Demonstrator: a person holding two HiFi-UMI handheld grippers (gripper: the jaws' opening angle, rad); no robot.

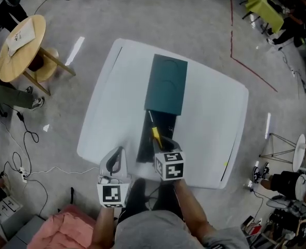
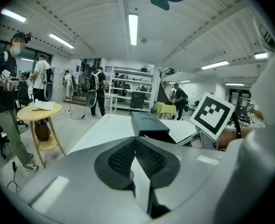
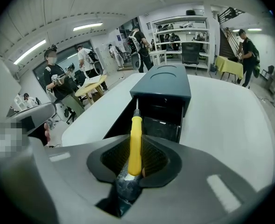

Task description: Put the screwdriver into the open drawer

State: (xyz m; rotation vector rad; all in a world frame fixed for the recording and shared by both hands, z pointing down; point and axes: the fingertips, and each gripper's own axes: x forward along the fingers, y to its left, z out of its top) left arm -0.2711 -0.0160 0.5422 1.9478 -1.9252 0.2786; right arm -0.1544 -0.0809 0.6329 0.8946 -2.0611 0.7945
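Note:
A dark teal drawer cabinet [image 1: 166, 84] stands mid-table on the white table [image 1: 210, 118], its black drawer [image 1: 163, 126] pulled out toward me. My right gripper [image 1: 160, 142] is shut on a yellow-handled screwdriver [image 1: 155, 134], held over the open drawer with its metal shaft pointing at the cabinet. The right gripper view shows the handle [image 3: 135, 143] clamped between the pads of the right gripper [image 3: 136, 140], and the drawer [image 3: 159, 121] just beyond. My left gripper [image 1: 116, 153] hovers left of the drawer near the table's front edge. In its own view the left gripper [image 2: 135, 143] is shut and holds nothing.
A round wooden side table [image 1: 18, 46] with papers stands on the floor to the left. Pink cloth [image 1: 64, 228] lies at my feet, and cables [image 1: 25, 139] trail across the floor. Several people [image 2: 99, 91] stand in the background. A green table [image 1: 264, 4] is far right.

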